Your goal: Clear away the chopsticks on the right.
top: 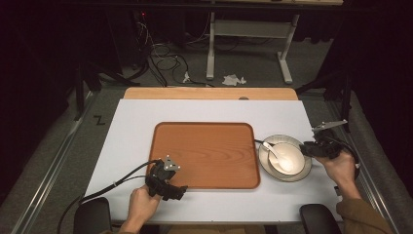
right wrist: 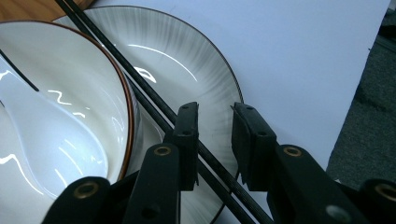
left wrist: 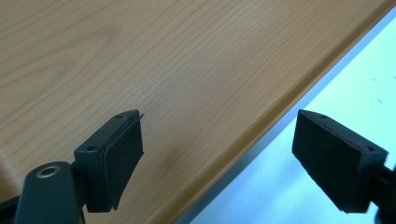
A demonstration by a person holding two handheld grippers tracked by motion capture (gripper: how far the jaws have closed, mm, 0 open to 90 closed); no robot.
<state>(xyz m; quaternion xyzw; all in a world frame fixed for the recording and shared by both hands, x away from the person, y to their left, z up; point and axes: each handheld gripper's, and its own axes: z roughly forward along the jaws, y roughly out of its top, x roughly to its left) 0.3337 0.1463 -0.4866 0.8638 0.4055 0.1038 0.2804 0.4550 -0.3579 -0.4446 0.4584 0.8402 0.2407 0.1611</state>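
Reaching in from the right, the right gripper [right wrist: 214,140] straddles a pair of thin black chopsticks [right wrist: 154,105] that lie slanted across the rim of a shallow grey-streaked ceramic plate [right wrist: 187,60]. Its jaws stand a little apart, one on each side of the sticks; the left pad seems to touch them while the right one stands clear, so nothing is clenched yet. That narrow gap suits such slim sticks: the pads have little way to travel before they pinch.

On the plate sits a white ceramic bowl with a brown rim [right wrist: 70,74], and in it rests a glossy white ceramic soup spoon [right wrist: 51,140]. Because the chopsticks bridge the plate's raised edge, they are lifted off the surface, which probably makes them easier to catch than sticks lying flat.

In the high view the place setting [top: 285,157] stands on the white table cover [top: 131,131], just right of the rectangular wooden tray [top: 204,153].

The left gripper [left wrist: 219,158] hangs released, jaws wide, over the tray's near left edge, one pad above the wood and the other above the white cover. It appears placed to grip or steady that edge.
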